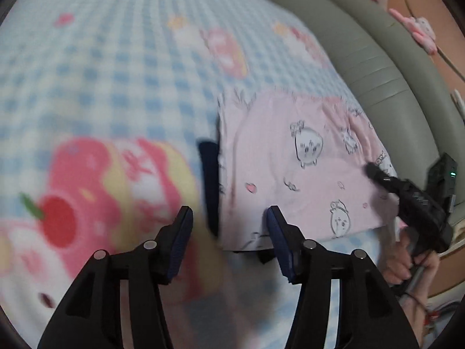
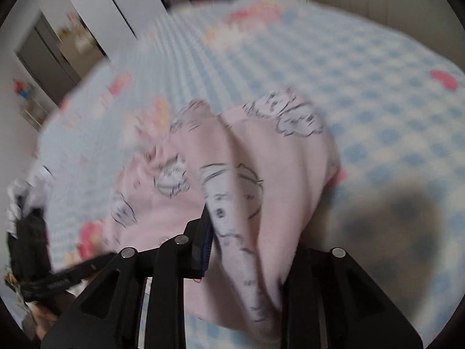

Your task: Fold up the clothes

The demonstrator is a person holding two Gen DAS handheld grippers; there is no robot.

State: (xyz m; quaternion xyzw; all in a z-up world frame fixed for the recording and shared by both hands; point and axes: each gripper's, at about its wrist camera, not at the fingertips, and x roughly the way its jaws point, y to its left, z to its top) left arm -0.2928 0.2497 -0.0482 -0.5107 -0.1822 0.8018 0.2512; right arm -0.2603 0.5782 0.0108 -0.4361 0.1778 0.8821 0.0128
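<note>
Right wrist: pink garment (image 2: 255,174) hides right tool's (image 2: 247,250) far finger.

**Pink garment, part lifted**

Pale pink cloth (image 1: 293,171) printed with outlined cartoon animals and small hearts. Spread mostly flat ahead and to the right of the left gripper (image 1: 229,241), over a dark piece (image 1: 209,180) at its left edge. Bunched and draped over the right gripper (image 2: 247,241), pinched between its fingers.
</note>
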